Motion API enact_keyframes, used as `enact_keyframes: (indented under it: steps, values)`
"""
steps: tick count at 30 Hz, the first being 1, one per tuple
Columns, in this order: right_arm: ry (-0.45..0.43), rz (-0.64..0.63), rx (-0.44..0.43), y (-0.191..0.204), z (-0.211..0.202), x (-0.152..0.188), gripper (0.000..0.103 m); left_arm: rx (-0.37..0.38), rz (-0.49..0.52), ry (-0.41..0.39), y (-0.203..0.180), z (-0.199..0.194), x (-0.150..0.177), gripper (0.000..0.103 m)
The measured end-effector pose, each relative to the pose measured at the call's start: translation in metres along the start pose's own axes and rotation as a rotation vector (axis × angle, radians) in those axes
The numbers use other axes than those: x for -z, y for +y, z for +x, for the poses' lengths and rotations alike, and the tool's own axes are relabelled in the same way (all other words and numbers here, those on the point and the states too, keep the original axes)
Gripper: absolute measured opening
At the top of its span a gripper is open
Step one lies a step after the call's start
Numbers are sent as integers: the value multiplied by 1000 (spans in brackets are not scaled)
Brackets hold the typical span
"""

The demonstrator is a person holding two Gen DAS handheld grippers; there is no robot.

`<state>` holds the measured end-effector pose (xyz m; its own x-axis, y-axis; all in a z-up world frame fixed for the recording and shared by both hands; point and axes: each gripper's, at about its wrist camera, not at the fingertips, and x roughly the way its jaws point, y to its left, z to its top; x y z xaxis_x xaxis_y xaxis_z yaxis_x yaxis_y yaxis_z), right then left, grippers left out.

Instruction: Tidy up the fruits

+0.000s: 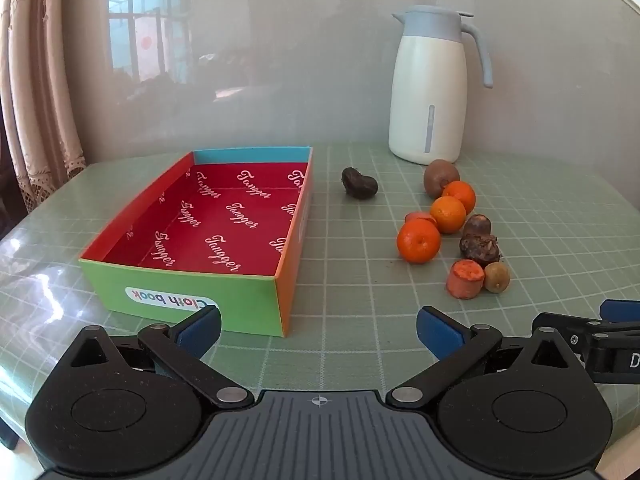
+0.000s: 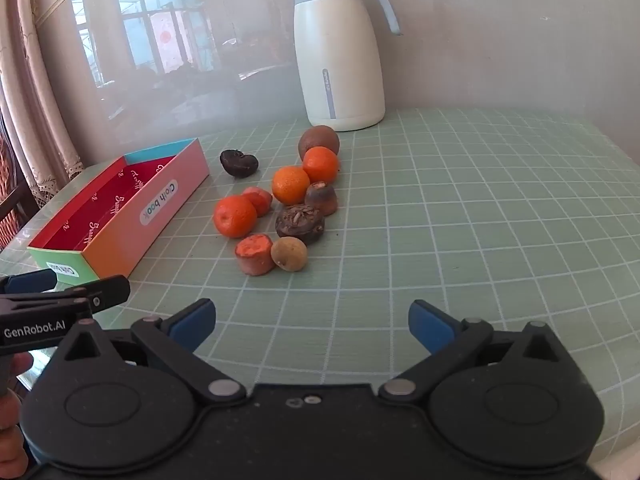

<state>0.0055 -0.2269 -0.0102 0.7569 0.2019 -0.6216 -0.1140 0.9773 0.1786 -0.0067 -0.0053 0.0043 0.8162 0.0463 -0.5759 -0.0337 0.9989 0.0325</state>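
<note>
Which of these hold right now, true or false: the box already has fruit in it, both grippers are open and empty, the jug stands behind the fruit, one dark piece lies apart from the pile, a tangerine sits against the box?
1. The box holds fruit. False: nothing lies in it.
2. The left gripper and right gripper are open, holding nothing. True.
3. The jug stands behind the fruit. True.
4. One dark piece lies apart, between box and pile. True.
5. A tangerine touches the box. False: bare tablecloth separates them.

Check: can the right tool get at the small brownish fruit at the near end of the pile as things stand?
Probably yes. The right tool is open and empty, and bare mat lies between it and the small brownish fruit. One catch: the carrot chunk touches its left side, so a finger may nudge that.
</note>
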Motion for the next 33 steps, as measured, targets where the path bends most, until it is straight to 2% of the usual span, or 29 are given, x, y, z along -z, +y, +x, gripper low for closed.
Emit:
enact_keyframes:
  steps: [33]
  values:
    - [2,9,-1,2,2,1,103,-7,-2,7,-1,5,2,103]
